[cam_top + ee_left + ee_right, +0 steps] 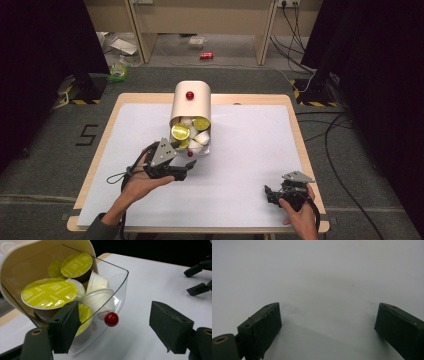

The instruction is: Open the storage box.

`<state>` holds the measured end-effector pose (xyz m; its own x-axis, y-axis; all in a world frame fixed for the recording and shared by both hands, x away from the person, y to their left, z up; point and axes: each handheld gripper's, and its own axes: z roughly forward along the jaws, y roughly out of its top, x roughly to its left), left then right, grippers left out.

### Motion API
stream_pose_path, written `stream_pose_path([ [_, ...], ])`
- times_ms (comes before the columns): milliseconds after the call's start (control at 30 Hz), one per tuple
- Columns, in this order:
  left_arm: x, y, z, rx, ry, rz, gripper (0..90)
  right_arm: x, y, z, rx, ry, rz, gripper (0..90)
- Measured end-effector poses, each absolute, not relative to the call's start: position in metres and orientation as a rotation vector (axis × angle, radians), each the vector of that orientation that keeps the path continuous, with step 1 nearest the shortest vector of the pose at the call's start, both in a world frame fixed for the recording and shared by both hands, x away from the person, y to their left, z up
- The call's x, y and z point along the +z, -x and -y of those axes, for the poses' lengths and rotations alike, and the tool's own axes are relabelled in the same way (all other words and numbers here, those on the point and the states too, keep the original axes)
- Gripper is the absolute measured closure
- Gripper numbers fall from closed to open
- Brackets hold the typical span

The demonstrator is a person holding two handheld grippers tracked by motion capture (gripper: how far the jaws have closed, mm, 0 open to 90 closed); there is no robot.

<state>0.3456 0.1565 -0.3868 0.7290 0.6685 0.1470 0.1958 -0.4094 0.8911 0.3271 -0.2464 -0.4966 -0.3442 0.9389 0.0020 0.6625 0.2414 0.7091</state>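
Left tongs [112,330] gape just before the clear drawer's [120,290] red knob [111,319]; right tongs [328,327] rest released on the white table [317,270]

– What does the left tool [186,169] look like?

– Black body, with a grey three-cornered plate on top that has small holes in it. A black cable loops out behind it over the left hand [136,184]. Each of its two jaws is a blocky, matt black pad on a black arm, with a brass-coloured ringed hole at the joint.

– And the right tool [268,193]?

– The same build: black, grey plate on top, a black cable curling round the right hand [298,214]. Its pads are dark and squared, with worn edges and small screw holes.

– Clothing?

– A dark greenish sleeve on the left forearm.
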Motion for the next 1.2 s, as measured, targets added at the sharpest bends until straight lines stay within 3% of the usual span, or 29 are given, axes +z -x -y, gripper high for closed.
stream_pose_path([
  [1200, -0.393, -0.33, -0.16, 0.576, -1.949, -0.647, 24.4, -0.497, -0.327, 0.246, 0.872, -1.463, -2.094, 7.1],
])
